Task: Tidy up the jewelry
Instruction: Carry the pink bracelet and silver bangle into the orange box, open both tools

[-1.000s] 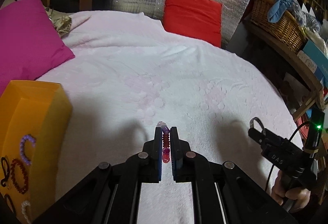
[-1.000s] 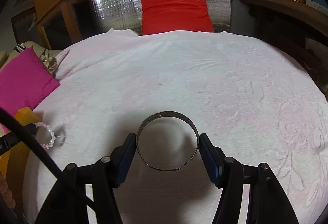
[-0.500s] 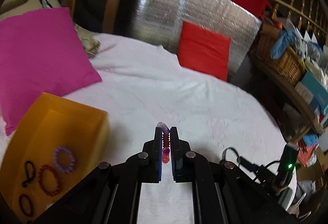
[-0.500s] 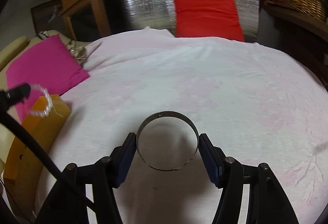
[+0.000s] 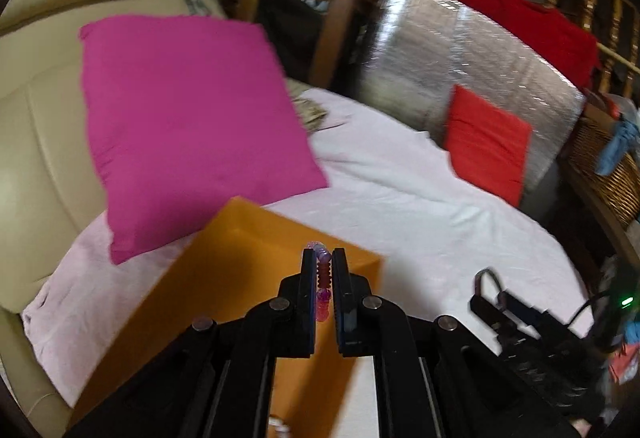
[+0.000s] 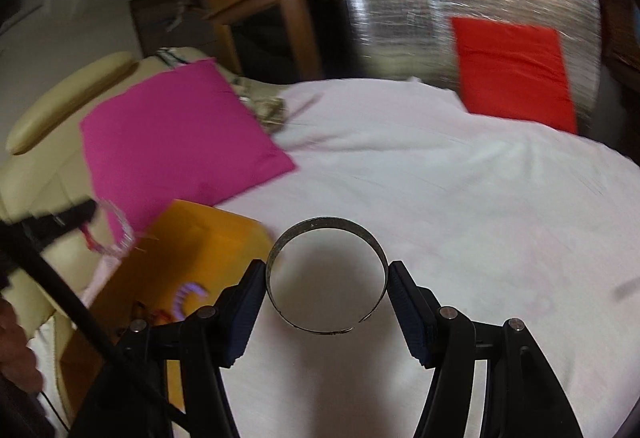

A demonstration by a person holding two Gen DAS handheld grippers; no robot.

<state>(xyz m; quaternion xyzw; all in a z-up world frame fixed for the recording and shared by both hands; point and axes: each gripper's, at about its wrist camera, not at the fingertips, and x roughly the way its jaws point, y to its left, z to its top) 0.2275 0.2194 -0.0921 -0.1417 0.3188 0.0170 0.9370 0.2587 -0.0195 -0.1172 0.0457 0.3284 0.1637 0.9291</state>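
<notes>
My left gripper is shut on a beaded bracelet of pink, red and purple beads, held above the orange box. From the right wrist view the left gripper shows at the left with the bracelet hanging blurred over the orange box. My right gripper is shut on a wide metal bangle, held over the pink bedspread just right of the box. Several bracelets lie inside the box.
A magenta pillow lies behind the box against a cream headboard. A red cushion leans on a silver foil panel at the far side. A wicker basket stands at the right.
Both grippers have swung left toward the orange box, still holding their pieces. The left gripper now sits over the box; the box has come closer in the right wrist view.
</notes>
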